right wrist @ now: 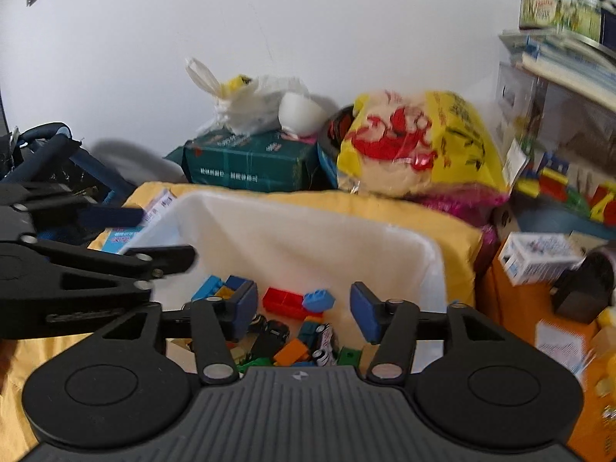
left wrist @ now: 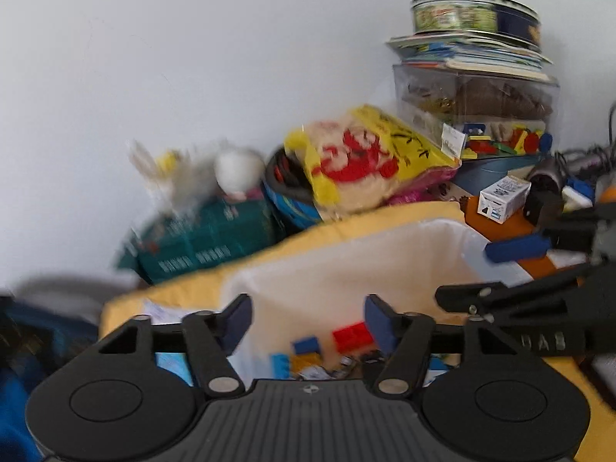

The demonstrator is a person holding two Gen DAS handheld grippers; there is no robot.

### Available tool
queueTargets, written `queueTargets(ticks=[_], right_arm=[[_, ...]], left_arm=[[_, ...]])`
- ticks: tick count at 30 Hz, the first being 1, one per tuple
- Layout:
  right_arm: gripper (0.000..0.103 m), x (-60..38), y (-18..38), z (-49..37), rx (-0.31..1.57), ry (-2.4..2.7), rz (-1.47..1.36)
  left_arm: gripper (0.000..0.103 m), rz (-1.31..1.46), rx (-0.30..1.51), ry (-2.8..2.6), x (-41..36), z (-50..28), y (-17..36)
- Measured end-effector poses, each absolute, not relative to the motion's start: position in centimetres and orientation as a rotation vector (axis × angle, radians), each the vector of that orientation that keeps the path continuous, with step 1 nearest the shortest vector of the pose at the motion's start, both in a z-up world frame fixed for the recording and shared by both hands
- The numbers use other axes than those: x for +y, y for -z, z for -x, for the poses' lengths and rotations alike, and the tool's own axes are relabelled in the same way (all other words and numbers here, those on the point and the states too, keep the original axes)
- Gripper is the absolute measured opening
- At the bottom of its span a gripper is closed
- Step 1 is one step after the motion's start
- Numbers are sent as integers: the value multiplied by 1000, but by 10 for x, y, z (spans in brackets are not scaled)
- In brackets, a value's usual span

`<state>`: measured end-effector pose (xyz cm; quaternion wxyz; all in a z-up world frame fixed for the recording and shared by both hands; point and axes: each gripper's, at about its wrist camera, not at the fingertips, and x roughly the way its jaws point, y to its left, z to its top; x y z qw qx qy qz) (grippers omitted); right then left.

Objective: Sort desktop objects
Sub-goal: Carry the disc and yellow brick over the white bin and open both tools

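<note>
A white bin (right wrist: 292, 231) on a yellow cloth (right wrist: 415, 211) holds several toy bricks: a red brick (right wrist: 288, 302), a blue rounded brick (right wrist: 318, 299), an orange one (right wrist: 292, 351) and small toy cars. My right gripper (right wrist: 304, 308) hovers over the bin, open, with nothing between its blue pads. My left gripper (left wrist: 308, 323) hangs over the same bin (left wrist: 346, 254), open and empty, above a red brick (left wrist: 352, 334) and a blue brick (left wrist: 306, 344). Each gripper shows in the other's view: the left gripper (right wrist: 154, 236) at the left edge, the right gripper (left wrist: 496, 271) at the right edge.
Behind the bin stand a green box (right wrist: 250, 161), a white plastic bag (right wrist: 246, 104) and a yellow and red snack bag (right wrist: 415, 142). At the right are a clear box of bricks (left wrist: 496, 138), stacked books with a tin (left wrist: 473, 15), and a small white carton (right wrist: 535, 256) on an orange surface.
</note>
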<state>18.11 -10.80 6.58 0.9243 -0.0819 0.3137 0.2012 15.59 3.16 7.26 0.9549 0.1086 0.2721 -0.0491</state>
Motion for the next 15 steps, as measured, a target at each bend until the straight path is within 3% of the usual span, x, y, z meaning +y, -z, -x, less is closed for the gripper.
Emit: queueTargets(ticks=[4, 5, 7, 11, 15], right_arm=[[73, -120, -79, -189, 724, -423, 151], [84, -121, -81, -192, 750, -428, 164], [91, -121, -81, -197, 786, -420, 229], [95, -122, -72, -198, 840, -409, 349], [95, -130, -65, -205, 919, -418, 260]], left_arm=[[87, -356, 489, 68, 13, -139, -89], [87, -377, 492, 92, 10, -140, -91], [87, -394, 574, 168, 5, -150, -91], [87, -376, 667, 152, 5, -166, -91], [87, -282, 742, 125, 14, -181, -92]])
